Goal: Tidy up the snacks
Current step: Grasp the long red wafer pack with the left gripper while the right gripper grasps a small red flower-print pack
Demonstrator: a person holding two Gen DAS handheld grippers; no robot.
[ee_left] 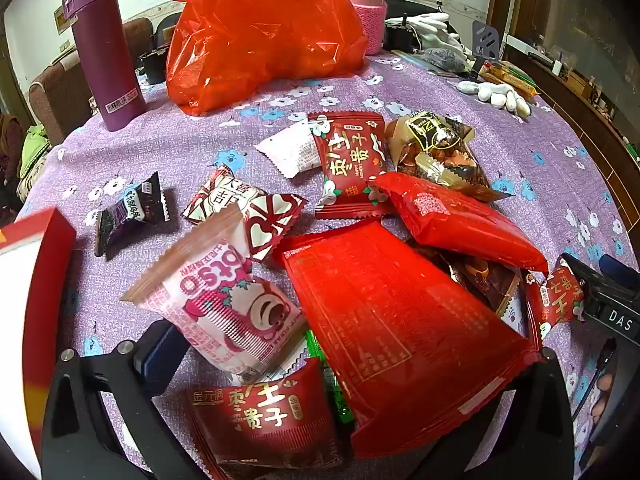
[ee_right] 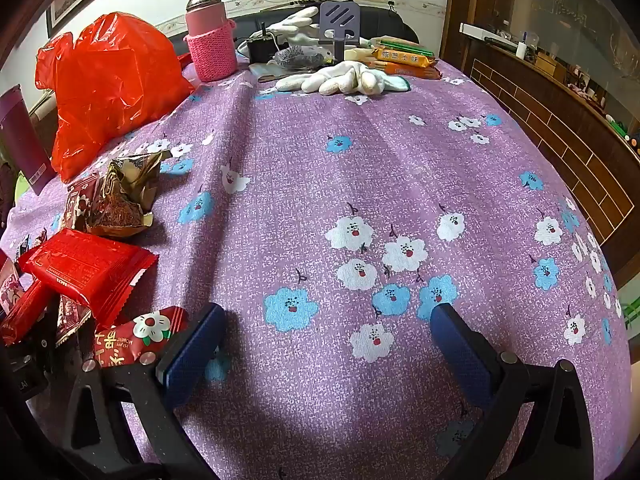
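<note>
- Left wrist view: the left gripper (ee_left: 312, 364) is seen low over a heap of snack packets on the table, which is covered by a purple flowered tablecloth (ee_left: 500, 152).
- Its fingers are spread wide and grasp nothing; the blue pad (ee_left: 160, 350) of one finger shows at the left, while the opposite finger is hidden under a large red packet (ee_left: 400, 320).
- Between the fingers lie the pink strawberry-bear packet (ee_left: 224, 304), tilted up on one end, a dark red jujube packet (ee_left: 260, 416) and a partly covered green wrapper (ee_left: 332, 384).
- Toward the middle of the table are shown a second jujube packet (ee_left: 352, 164), a white packet (ee_left: 288, 152), a red-and-white heart packet (ee_left: 248, 212), a small black candy (ee_left: 132, 212), a brown-and-gold packet (ee_left: 440, 152) and a plump red packet (ee_left: 460, 220) resting on others.
- A red box (ee_left: 44, 248) is cut off at the left edge of the view.
- At the far edge stand a purple flask (ee_left: 106, 52), a red plastic bag (ee_left: 260, 32) and a pink bottle (ee_left: 366, 4); white gloves (ee_left: 496, 94) lie toward the far right corner.
- Right wrist view: the right gripper (ee_right: 324, 344) is held over bare tablecloth, released, with nothing between its blue-padded fingers (ee_right: 460, 344).
- The snack heap is seen at its left; a small red flower-printed packet (ee_right: 140, 336) lies just beside its left finger, whether touching cannot be told.
- Biscuit packs (ee_right: 404, 60) lie at the far edge, beside the gloves.
</note>
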